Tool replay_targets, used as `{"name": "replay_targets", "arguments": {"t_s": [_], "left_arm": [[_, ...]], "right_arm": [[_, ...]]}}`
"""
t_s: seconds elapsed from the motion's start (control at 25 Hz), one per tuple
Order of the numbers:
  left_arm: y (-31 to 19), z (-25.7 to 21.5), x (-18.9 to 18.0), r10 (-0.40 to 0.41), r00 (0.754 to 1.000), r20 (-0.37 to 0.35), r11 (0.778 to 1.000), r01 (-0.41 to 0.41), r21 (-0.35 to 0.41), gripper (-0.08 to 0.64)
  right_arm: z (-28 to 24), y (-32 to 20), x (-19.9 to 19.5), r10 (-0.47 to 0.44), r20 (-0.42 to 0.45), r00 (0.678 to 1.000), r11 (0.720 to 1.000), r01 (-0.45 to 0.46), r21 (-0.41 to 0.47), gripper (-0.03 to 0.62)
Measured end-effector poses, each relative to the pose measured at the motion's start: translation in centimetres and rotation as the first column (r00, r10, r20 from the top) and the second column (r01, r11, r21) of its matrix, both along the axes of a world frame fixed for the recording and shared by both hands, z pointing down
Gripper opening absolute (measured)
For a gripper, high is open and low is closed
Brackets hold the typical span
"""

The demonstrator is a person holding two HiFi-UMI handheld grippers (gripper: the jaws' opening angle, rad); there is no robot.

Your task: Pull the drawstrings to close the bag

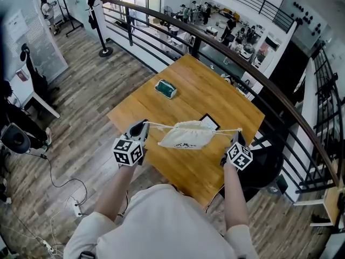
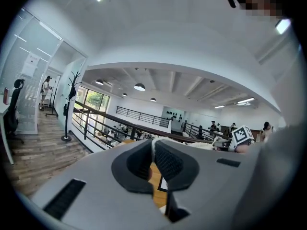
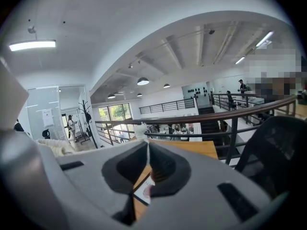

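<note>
Bag (image 1: 187, 136) hangs over the bench (image 1: 202, 82), strung between both tools. The left tool (image 1: 144, 125) is clamped on the left drawstring (image 1: 160, 125), the right tool (image 1: 237, 135) on the right drawstring (image 1: 226, 130); both strings run taut to the bag's top.

Mezzanine level with a wood-plank floor (image 1: 91, 90). A square wooden table (image 1: 215, 90) stands against a dark curved railing (image 3: 240, 111), and beyond the railing lies a lower hall with desks and people. Black coat stand (image 1: 100, 23) near the railing. Black office chair (image 1: 267, 169) beside the table. White ceiling, round pendant lamps (image 2: 139, 86), tall windows (image 2: 93, 100).
</note>
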State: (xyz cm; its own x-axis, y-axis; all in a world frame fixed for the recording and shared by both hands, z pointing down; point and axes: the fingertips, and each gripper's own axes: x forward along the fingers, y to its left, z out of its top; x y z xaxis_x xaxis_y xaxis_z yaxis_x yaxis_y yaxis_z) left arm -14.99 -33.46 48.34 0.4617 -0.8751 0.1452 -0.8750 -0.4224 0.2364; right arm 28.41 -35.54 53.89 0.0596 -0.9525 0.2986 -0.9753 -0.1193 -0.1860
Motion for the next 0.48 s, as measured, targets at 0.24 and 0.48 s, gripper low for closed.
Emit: {"name": "replay_targets", "arguments": {"t_s": [0.24, 0.48], "left_arm": [[-0.1, 0.1, -1.2, -0.044, 0.999, -0.015, 0.999, 0.044, 0.000, -0.008], [0.0, 0.0, -1.7, -0.078, 0.997, -0.014, 0.997, 0.078, 0.005, -0.008]], "right_arm": [[0.0, 0.2, 1.0, 0.051, -0.028, 0.998, 0.999, -0.051, -0.002, 0.009], [0.4, 0.3, 2.3, 0.101, -0.029, 0.994, 0.995, -0.101, -0.020, 0.009]]}}
